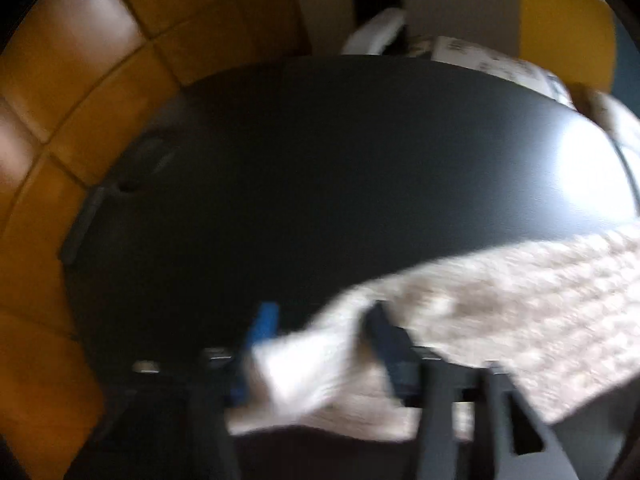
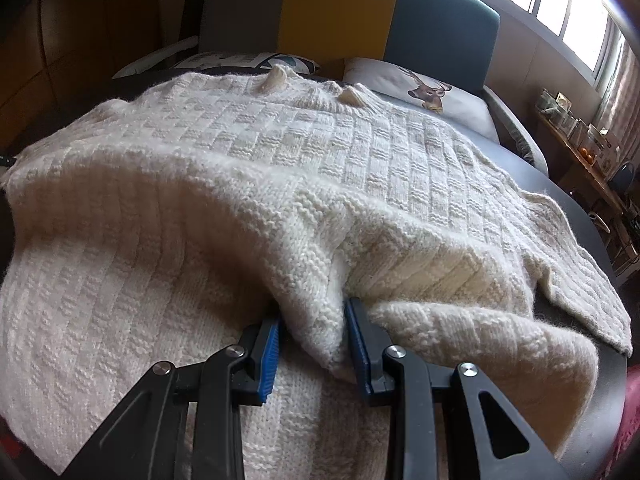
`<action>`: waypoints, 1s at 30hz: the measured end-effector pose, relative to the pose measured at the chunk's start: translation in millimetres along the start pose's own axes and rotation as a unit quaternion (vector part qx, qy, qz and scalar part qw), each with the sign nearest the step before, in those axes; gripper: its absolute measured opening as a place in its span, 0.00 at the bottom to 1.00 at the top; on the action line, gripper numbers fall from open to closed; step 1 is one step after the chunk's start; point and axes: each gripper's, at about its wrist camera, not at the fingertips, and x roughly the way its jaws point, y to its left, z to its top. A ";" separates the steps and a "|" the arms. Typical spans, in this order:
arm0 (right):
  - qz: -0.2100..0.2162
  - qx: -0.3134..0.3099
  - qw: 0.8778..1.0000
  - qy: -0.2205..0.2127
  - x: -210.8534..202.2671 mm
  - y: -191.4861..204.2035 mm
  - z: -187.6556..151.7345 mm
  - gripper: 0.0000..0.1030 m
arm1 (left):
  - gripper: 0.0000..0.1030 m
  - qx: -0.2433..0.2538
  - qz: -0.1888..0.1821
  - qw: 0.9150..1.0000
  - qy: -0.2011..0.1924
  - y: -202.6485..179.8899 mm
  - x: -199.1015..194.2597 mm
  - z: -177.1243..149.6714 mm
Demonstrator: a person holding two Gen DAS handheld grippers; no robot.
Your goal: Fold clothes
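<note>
1. The cream knitted sweater [image 2: 248,184] lies spread over the dark table [image 2: 600,392], its neck end toward the far sofa [image 2: 440,16] and its near part bunched into thick folds.
2. The right hand-held gripper [image 2: 312,344] points down at the near edge of the sweater. Its jaws stand part-way closed, and a thick fold of knit is pinched between the blue pads [image 2: 269,360], rising from them in a ridge.
3. In the left wrist view, which is blurred, the sweater's edge [image 1: 500,320] runs in from the right across the table [image 1: 320,180].
4. The left hand-held gripper [image 1: 320,336] stands fairly wide. A corner of the knit lies between and beneath its fingers, but the pads do not look pressed on it.
5. Beyond the table are tan floor tiles [image 1: 80,80], and a deer-print cushion [image 2: 432,96] lies on the sofa.
</note>
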 end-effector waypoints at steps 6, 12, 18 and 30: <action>0.009 0.003 1.000 -0.003 1.9 -6.1 -0.1 0.30 | 0.63 -0.069 -0.066 0.993 -0.072 19.6 -57.0 -10.5; 0.058 0.019 0.998 0.002 -23.2 -24.6 9.7 0.30 | 0.64 0.058 -0.231 0.967 -0.087 -100.8 -130.4 -78.5; 0.059 0.064 0.996 0.007 -68.4 -69.6 -4.8 0.30 | 0.64 0.223 -0.299 0.926 -0.064 -236.0 -182.3 -173.0; 0.072 0.183 0.980 0.037 -84.0 -166.5 -107.2 0.41 | 0.91 0.181 -0.291 0.939 0.038 -228.8 -168.6 -206.7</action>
